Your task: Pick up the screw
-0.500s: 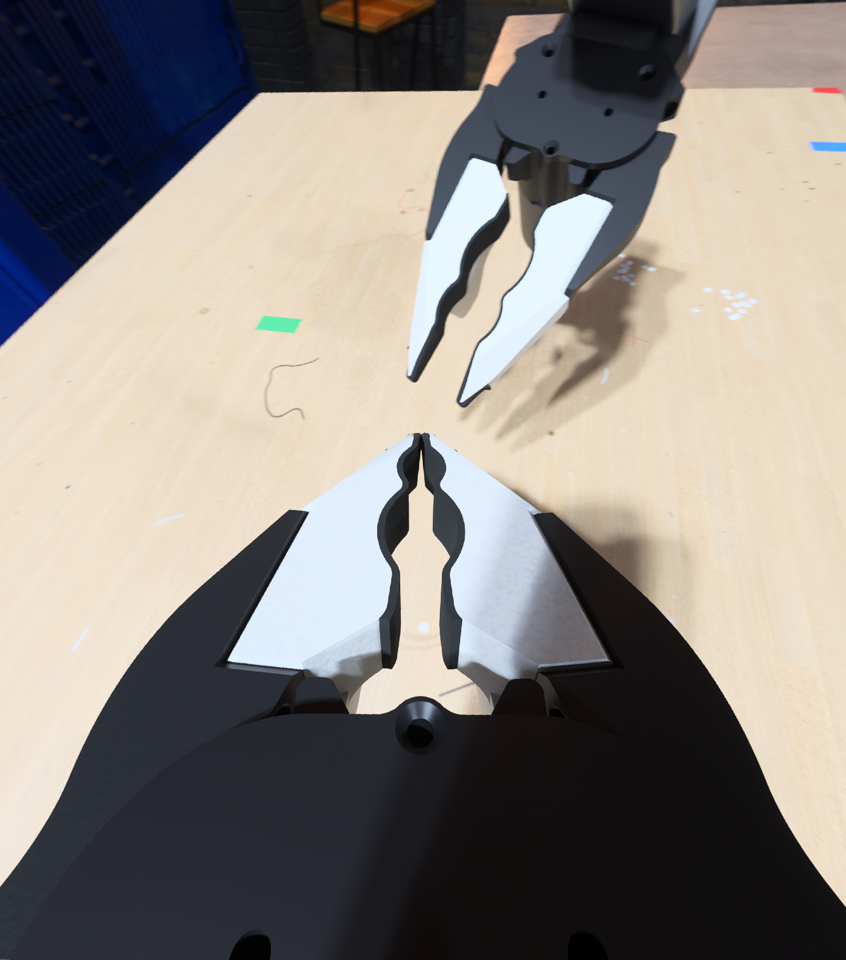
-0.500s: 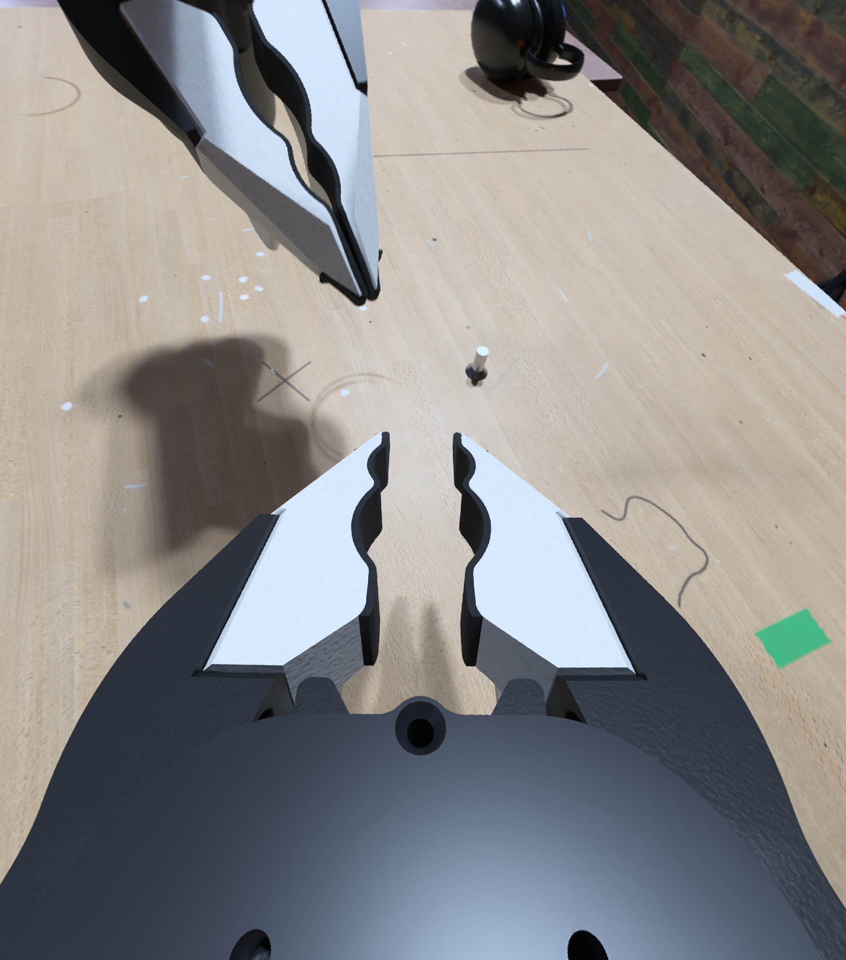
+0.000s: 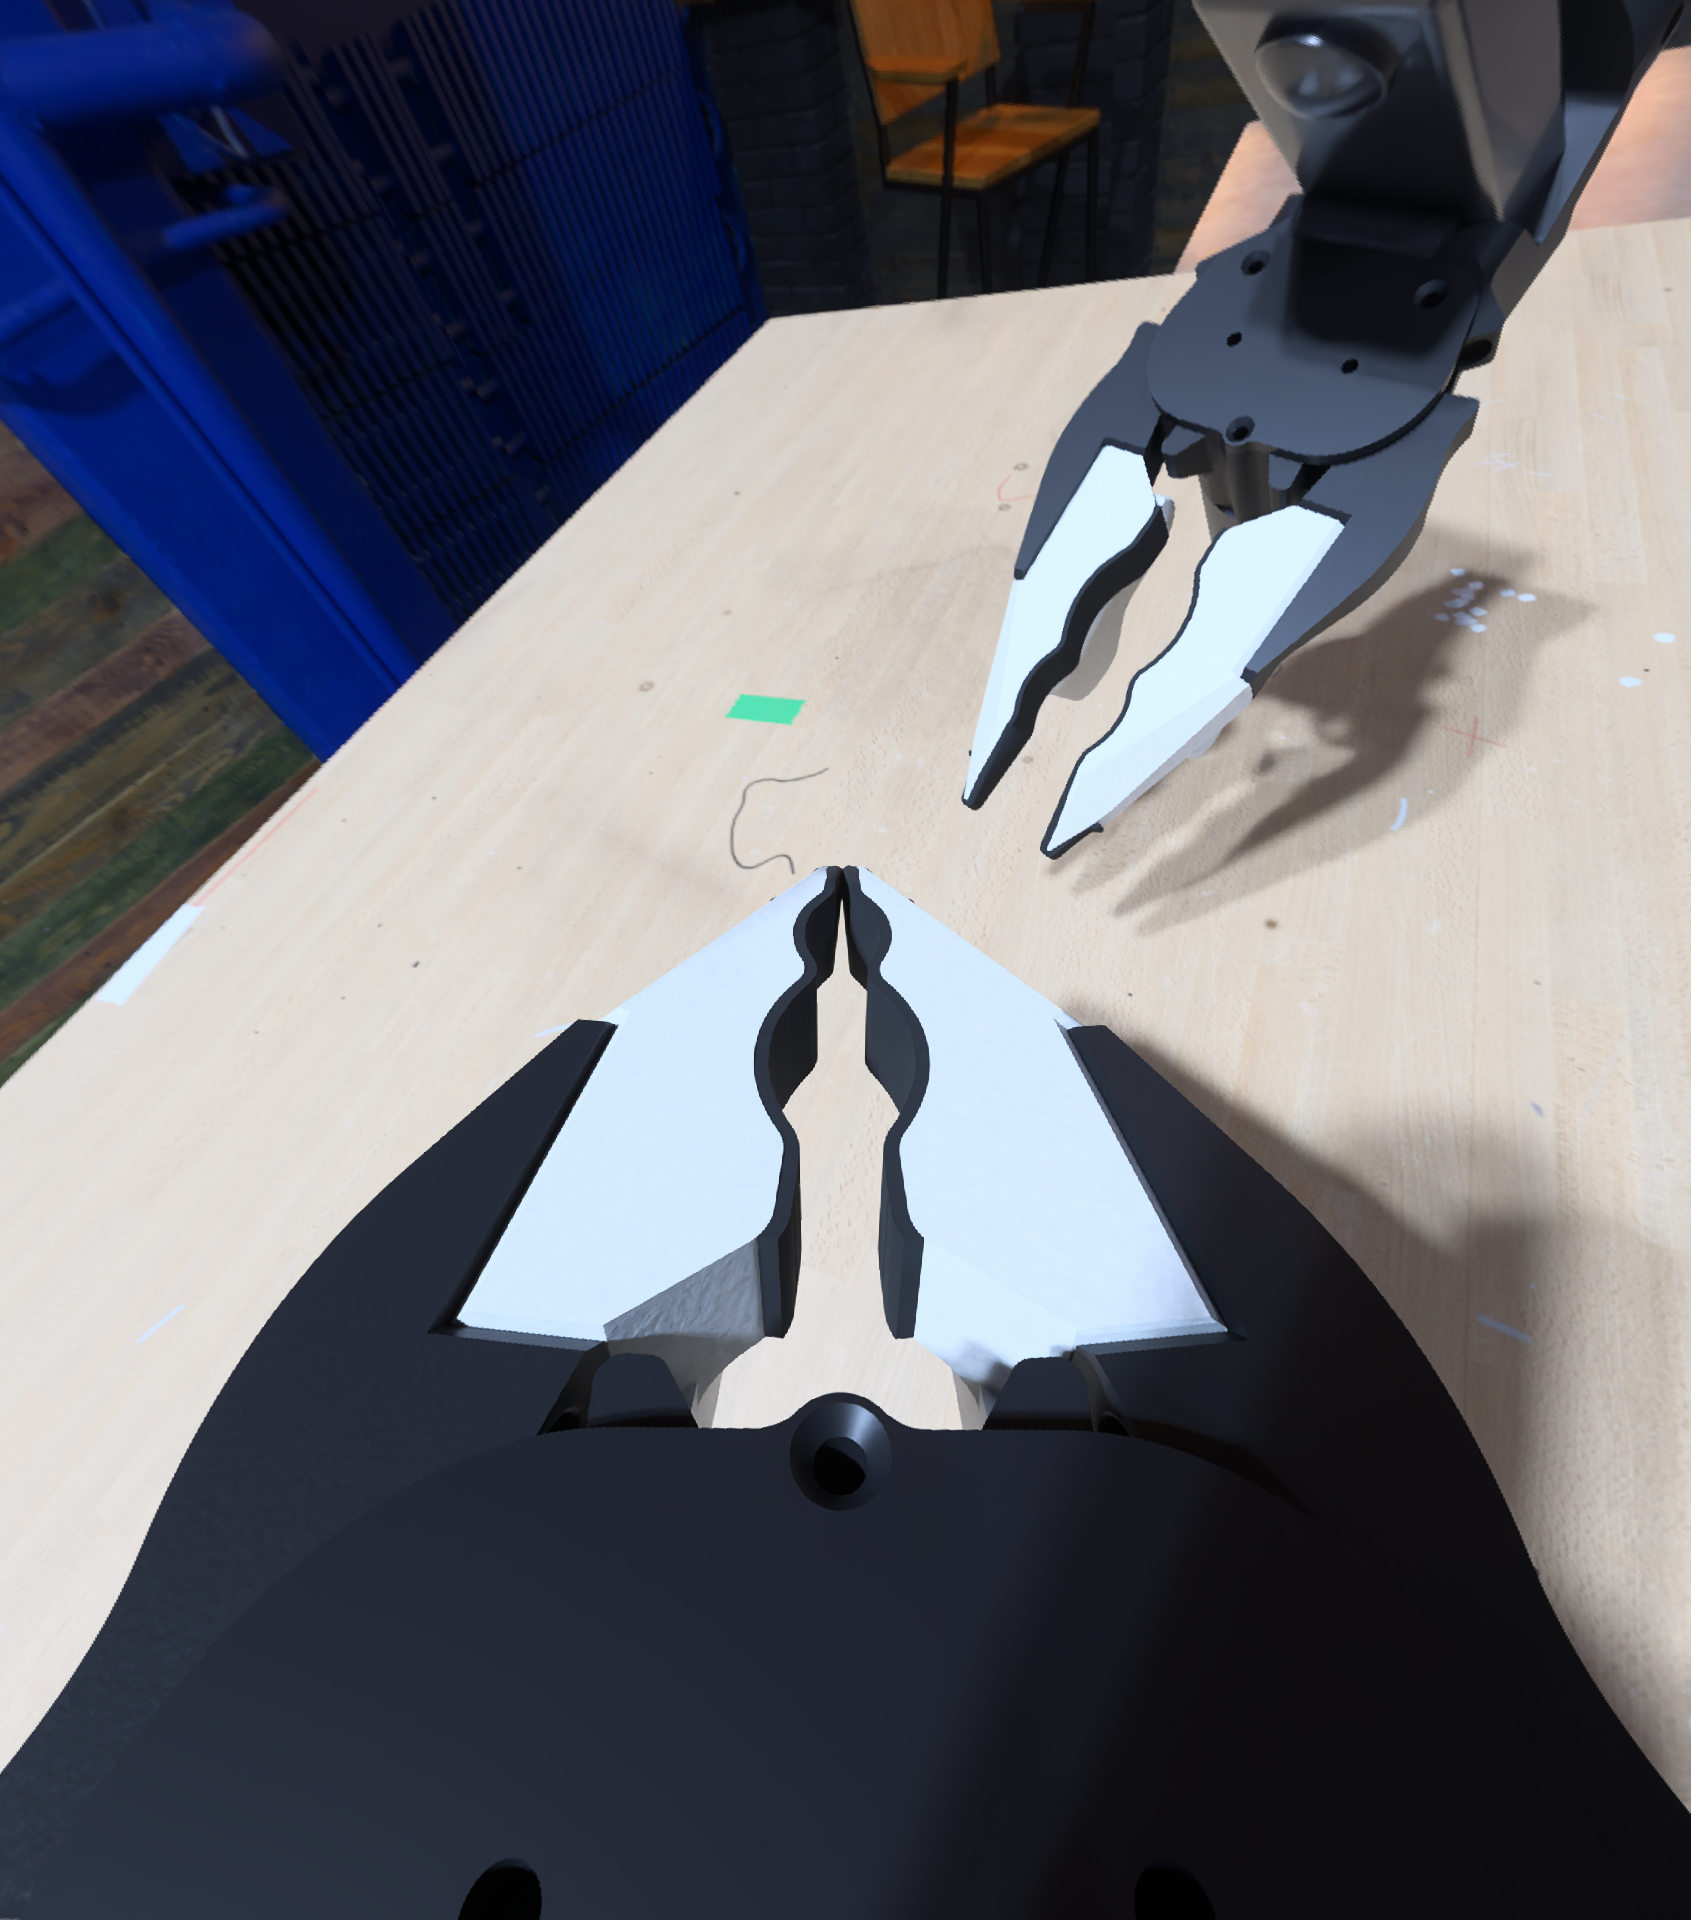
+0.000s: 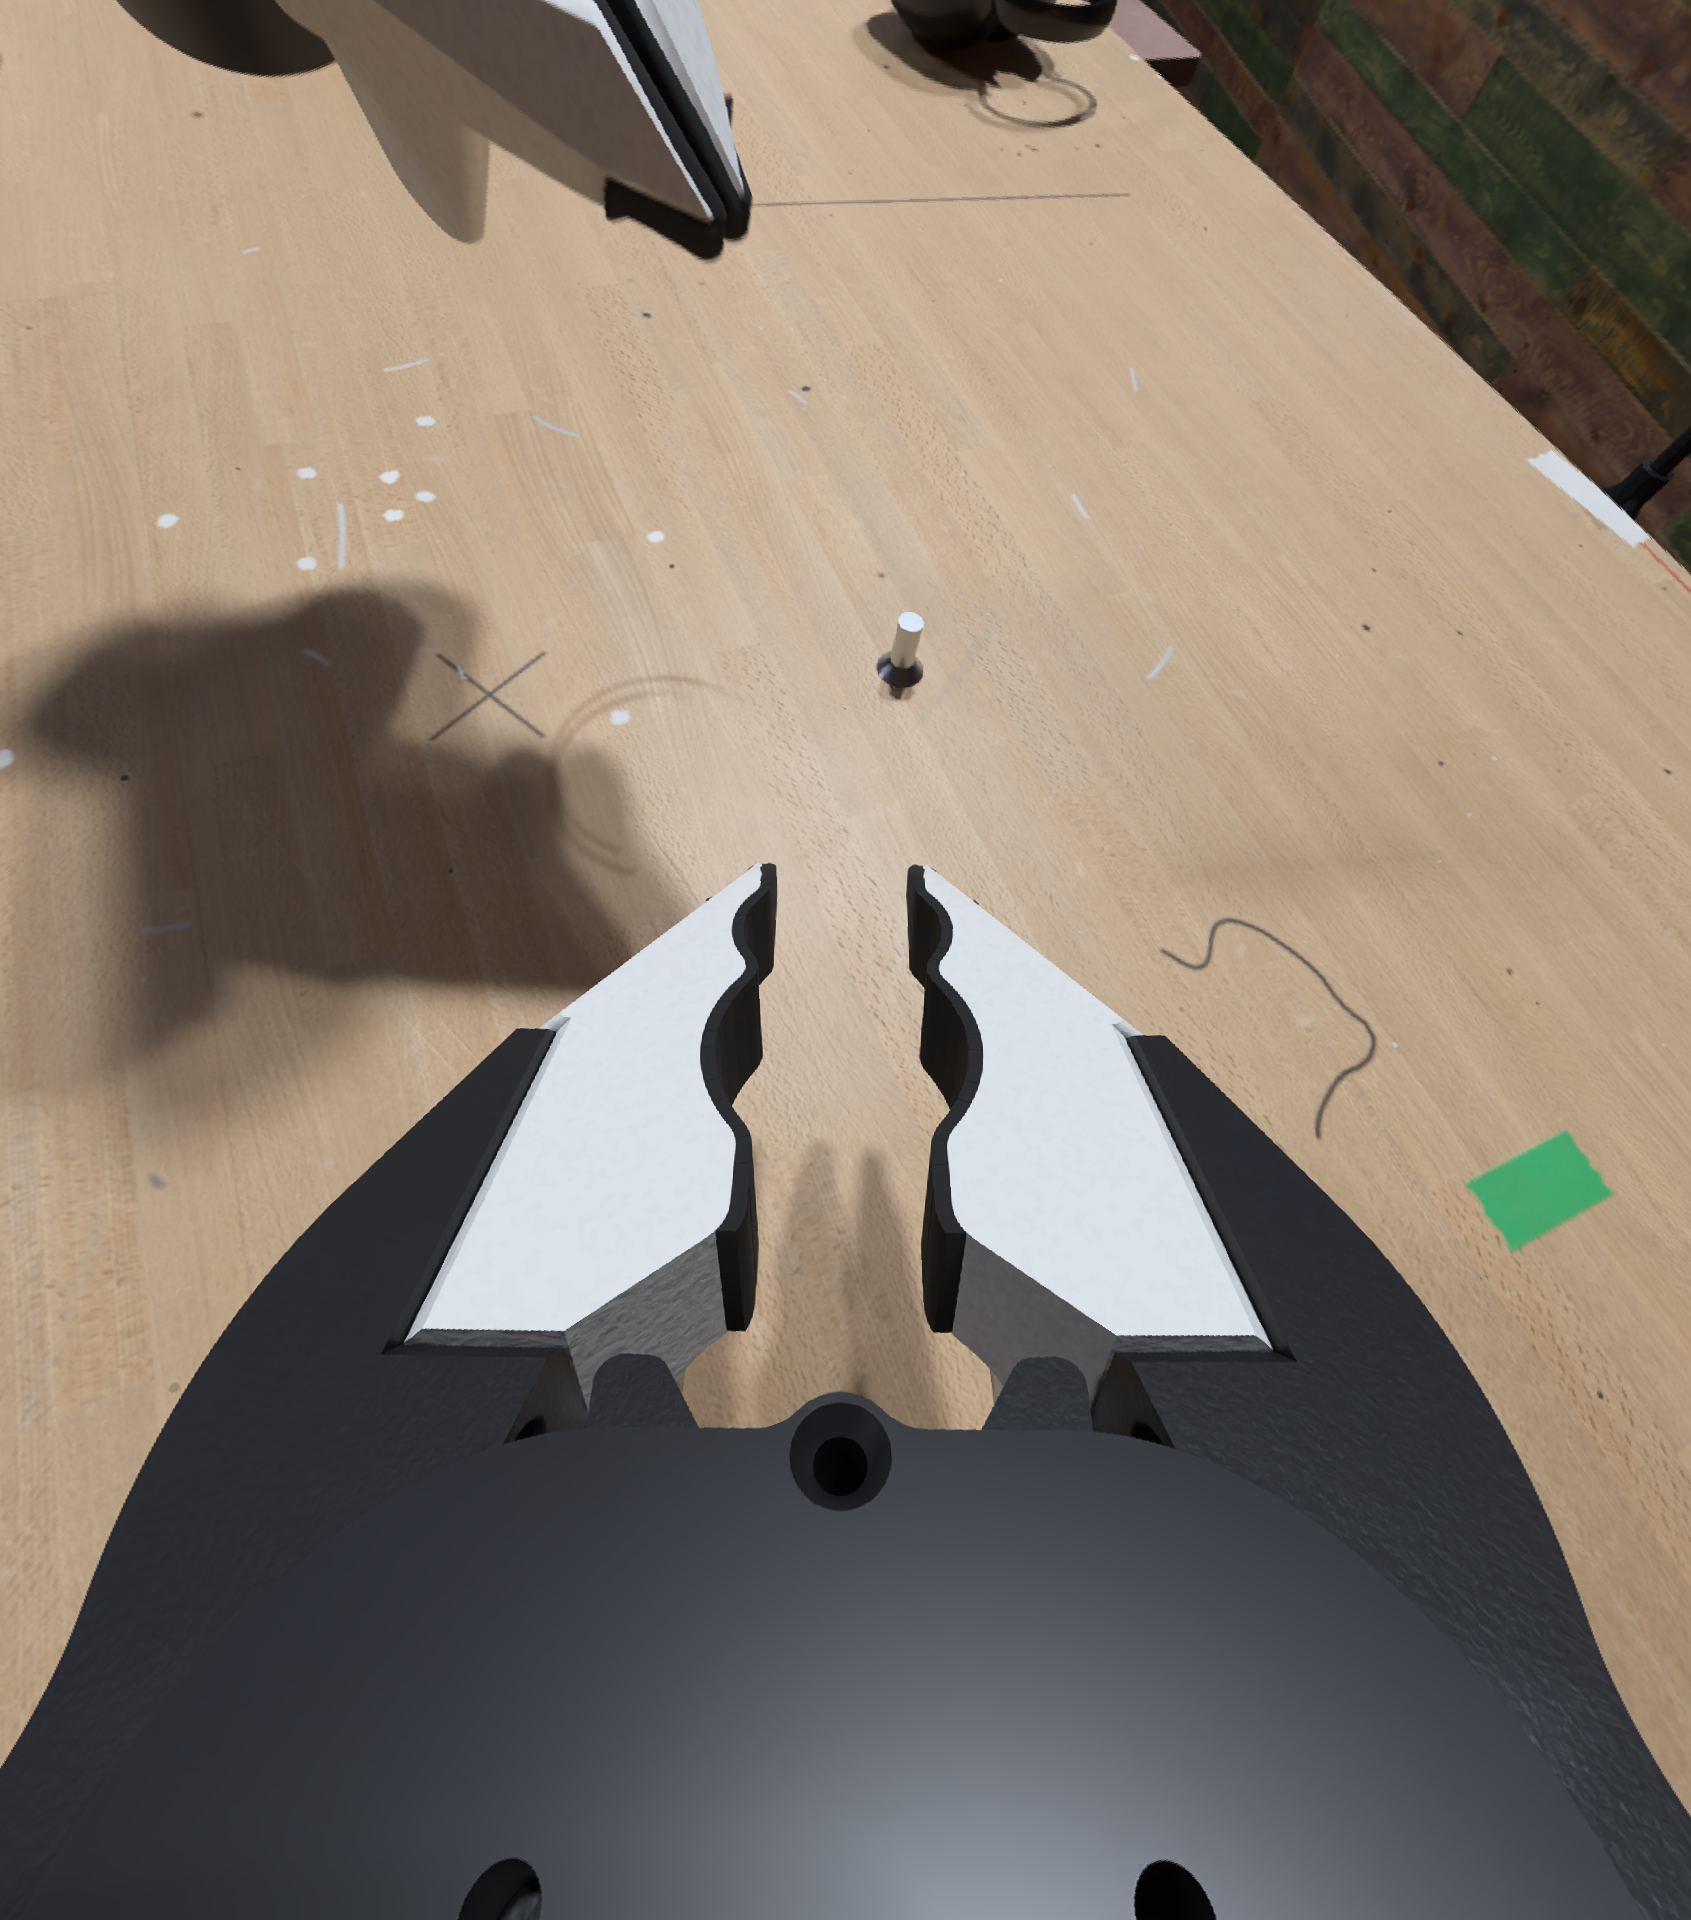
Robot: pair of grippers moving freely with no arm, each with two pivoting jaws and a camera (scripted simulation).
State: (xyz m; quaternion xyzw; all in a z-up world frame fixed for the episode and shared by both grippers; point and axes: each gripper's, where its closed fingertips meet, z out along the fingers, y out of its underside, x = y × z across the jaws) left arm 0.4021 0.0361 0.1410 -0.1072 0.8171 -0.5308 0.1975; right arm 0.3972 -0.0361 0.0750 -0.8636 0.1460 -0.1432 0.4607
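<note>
Scanning the right wrist view from the left, you are seeing a dark shadow (image 4: 301,810) lying across the table (image 4: 1236,727), with white specks (image 4: 391,494) beyond it and a pencilled cross (image 4: 488,696) at its edge. Your left gripper (image 4: 727,213) is hanging above the far part of the table, fingers pressed together and empty. Your right gripper (image 4: 841,883) is sitting parted with nothing between its fingers, and the screw (image 4: 903,655) is standing head-down, shank up, straight ahead of that gap and apart from it; nothing is lying between them. Further right a dark squiggle (image 4: 1277,997) and a green tape patch (image 4: 1537,1190) are marking the wood, well clear of the screw. A black object (image 4: 986,21) is resting at the far edge. In the left wrist view the closed left gripper (image 3: 841,878) is pointing over the table (image 3: 301,1195) toward the same squiggle (image 3: 768,821) and patch (image 3: 766,709), with the right gripper (image 3: 1023,821) hovering to its right. A blue cage (image 3: 301,312) is standing off the table's left side over plank flooring (image 3: 41,727), and a wooden chair (image 3: 976,135) is showing behind.
</note>
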